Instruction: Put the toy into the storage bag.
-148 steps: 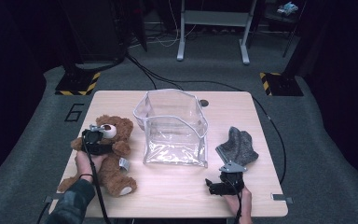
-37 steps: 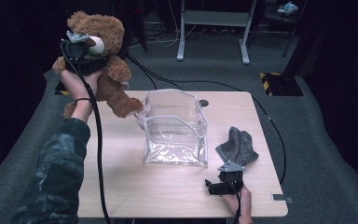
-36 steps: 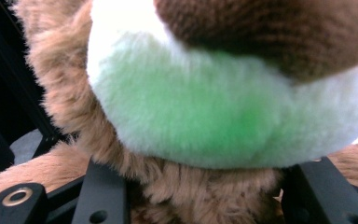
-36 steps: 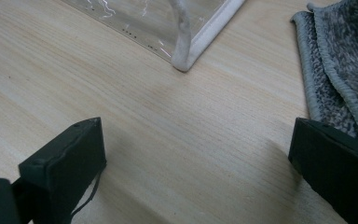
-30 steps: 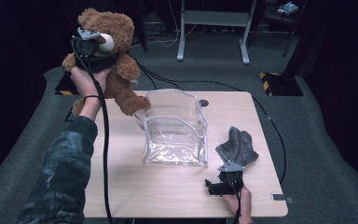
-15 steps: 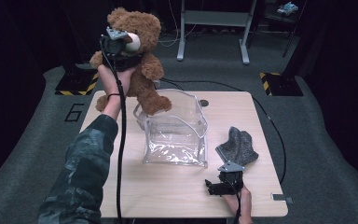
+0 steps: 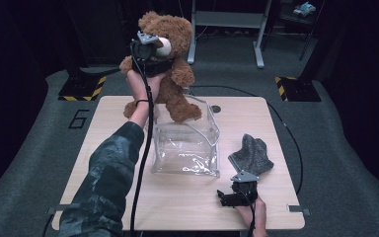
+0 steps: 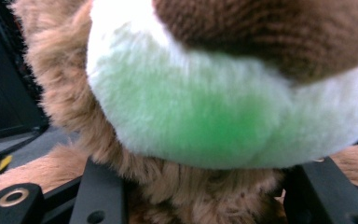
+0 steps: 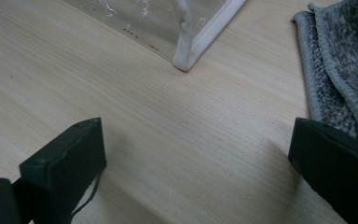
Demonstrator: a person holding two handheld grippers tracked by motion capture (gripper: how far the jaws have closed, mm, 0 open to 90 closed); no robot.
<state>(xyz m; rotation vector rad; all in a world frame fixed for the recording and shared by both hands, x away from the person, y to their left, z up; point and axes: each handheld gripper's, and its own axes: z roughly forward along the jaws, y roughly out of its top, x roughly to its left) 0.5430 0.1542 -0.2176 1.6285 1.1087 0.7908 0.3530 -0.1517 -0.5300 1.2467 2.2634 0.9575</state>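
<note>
Dark room, grey floor, wooden table (image 7: 103, 133) at centre. Left gripper (image 7: 145, 49) raised at 11 o'clock above table, jaws part-closed, clamped on teddy bear (image 7: 170, 79) at neck; in left gripper view fur bulges between both jaws under white muzzle (image 8: 205, 107). Bear hangs upright in air, feet over far rim of clear plastic bag (image 7: 187, 148), which stands open mid-table. Right gripper (image 7: 234, 195) rests on table at 5 o'clock, jaws wide apart, empty. Grey cloth (image 7: 251, 155) just beyond it, at 3 o'clock of bag.
</note>
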